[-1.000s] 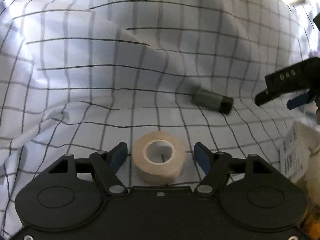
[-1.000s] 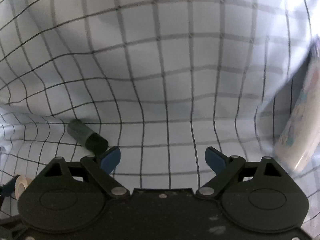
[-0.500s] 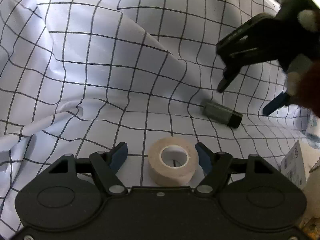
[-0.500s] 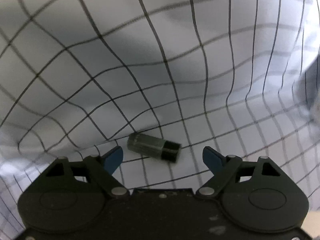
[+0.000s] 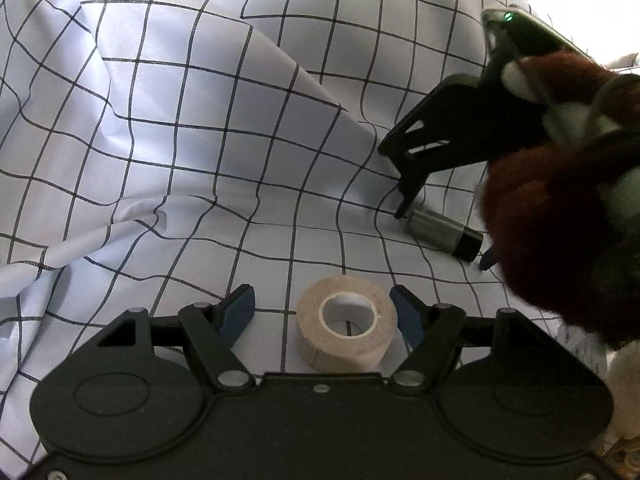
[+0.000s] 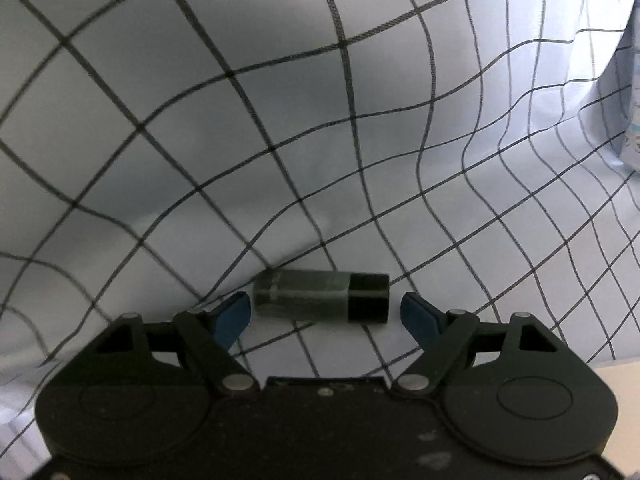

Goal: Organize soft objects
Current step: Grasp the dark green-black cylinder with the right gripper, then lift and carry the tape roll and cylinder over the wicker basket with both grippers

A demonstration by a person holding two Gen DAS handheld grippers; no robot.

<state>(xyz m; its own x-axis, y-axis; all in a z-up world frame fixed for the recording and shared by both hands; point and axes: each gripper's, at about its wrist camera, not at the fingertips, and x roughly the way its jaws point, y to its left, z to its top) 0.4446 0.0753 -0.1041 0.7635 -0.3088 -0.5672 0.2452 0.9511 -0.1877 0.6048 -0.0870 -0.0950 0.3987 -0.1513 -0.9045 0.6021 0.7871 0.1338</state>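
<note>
A beige roll of tape (image 5: pixel 347 326) lies flat on the checked cloth (image 5: pixel 200 120) between the fingers of my left gripper (image 5: pixel 322 314). That gripper is open: the roll sits close against the right pad (image 5: pixel 406 316), with a clear gap at the left pad. A small dark cylindrical bottle with a black cap (image 6: pixel 322 299) lies on its side. My right gripper (image 6: pixel 325 316) straddles it lengthwise, jaws closing, both pads a little off its ends. In the left wrist view the right gripper (image 5: pixel 443 239) points down over the bottle (image 5: pixel 442 234), held by a hand in a fuzzy red-brown sleeve (image 5: pixel 560 220).
The cloth rises in a large fold (image 5: pixel 280 80) behind the roll and lies wrinkled at the left. A white printed box (image 5: pixel 580 344) and something pale and fluffy (image 5: pixel 624 392) sit at the right edge. A printed packet (image 6: pixel 632 100) stands at the right in the right wrist view.
The right gripper came in from the right, rolled, and dropped over the bottle, its jaws narrowing around it. The left gripper barely moved; the roll now sits nearer its right pad.
</note>
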